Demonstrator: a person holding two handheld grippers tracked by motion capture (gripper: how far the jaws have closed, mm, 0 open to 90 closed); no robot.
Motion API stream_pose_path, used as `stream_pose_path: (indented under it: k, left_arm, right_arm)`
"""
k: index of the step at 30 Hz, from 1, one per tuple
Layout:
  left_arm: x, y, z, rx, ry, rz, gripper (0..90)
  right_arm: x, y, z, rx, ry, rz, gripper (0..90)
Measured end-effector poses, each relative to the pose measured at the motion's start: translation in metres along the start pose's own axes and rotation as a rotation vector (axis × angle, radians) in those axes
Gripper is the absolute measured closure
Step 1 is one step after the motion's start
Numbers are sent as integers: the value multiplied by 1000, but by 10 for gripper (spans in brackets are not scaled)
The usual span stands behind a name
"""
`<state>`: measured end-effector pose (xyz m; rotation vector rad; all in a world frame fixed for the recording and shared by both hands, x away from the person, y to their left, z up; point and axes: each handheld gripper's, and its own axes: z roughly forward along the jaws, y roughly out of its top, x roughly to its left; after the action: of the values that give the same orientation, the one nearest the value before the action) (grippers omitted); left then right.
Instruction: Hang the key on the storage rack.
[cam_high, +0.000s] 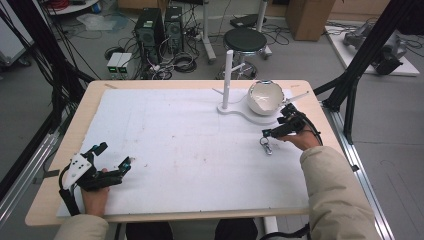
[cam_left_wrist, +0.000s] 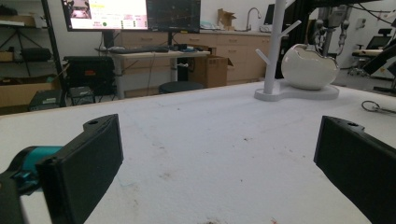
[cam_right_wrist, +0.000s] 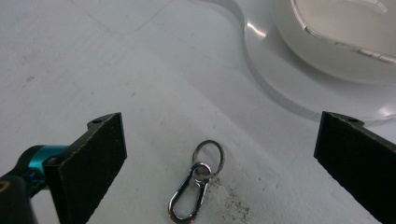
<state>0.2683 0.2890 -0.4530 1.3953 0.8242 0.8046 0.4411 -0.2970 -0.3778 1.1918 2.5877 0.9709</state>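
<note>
Fingers (cam_right_wrist: 100, 154) of the right gripper (cam_high: 280, 127) are gaping, bracketing the small silver metal carabiner clip (cam_right_wrist: 196, 186). Nothing is being gripped yet. The left gripper (cam_high: 112, 162) is idling, jaws apart.

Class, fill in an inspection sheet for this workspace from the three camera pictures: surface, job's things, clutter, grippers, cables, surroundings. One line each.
Surface: white mat over a wooden table; faint brown marks on the mat.
Job's things: metal clip with ring lying flat on the mat; white stand with pegs and white bowl on one shared base at the far right.
Clutter: nothing seen on the mat beyond dirt specks near the clip.
Grippers: left hand-held gripper open, low at the near left, nothing between its jaws; right hand-held gripper open, jaws either side of the clip, apart from it.
Cables: one trails from each gripper; loose coils on the floor.
Surroundings: stool, two computer towers, monitor.
</note>
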Motion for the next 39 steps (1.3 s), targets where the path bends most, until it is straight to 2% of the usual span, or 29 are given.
stream_pose_path:
  k: [7, 8, 15, 18, 19, 21, 22, 23, 25, 29, 31, 32, 34, 39]
  left_arm:
    - [0, 0, 0, -3, 1, -3, 17]
    - [0, 0, 0, -1, 2, 0, 17]
    - [0, 0, 0, -3, 2, -4, 17]
    - [0, 0, 0, -3, 1, -6, 17]
    - [0, 0, 0, -3, 1, -5, 17]
    - [0, 0, 0, -4, 1, -6, 17]
    - [0, 0, 0, -3, 2, -7, 17]
    - [0, 0, 0, -3, 2, -7, 17]
    - [0, 0, 0, -3, 2, -7, 17]
    - [0, 0, 0, -3, 1, -8, 17]
    - [0, 0, 0, -3, 1, -7, 17]
    - [0, 0, 0, -3, 1, -7, 17]
    - [0, 0, 0, -4, 1, -7, 17]
    - [0, 0, 0, -3, 2, -5, 17]
  right_arm:
    - [-4, -2, 16, 108, 35, 3, 16]
    - [-4, -2, 18, 119, 40, 10, 52]
    - [-5, -2, 25, 149, 54, 15, 69]
    - [-6, -3, 27, 174, 62, 29, 116]
    - [-7, -3, 28, 183, 71, 34, 162]
    - [-7, -3, 28, 190, 72, 42, 178]
    - [-7, -3, 28, 200, 73, 50, 241]
    - [-7, -3, 28, 200, 73, 50, 241]
    - [-9, -4, 30, 220, 99, 91, 293]
    - [-11, -4, 31, 231, 112, 122, 399]
    - [-11, -4, 31, 226, 116, 125, 424]
    - [-12, -4, 30, 223, 123, 125, 471]
    - [-12, -4, 30, 222, 133, 133, 510]
    - [-13, -4, 29, 230, 134, 132, 603]
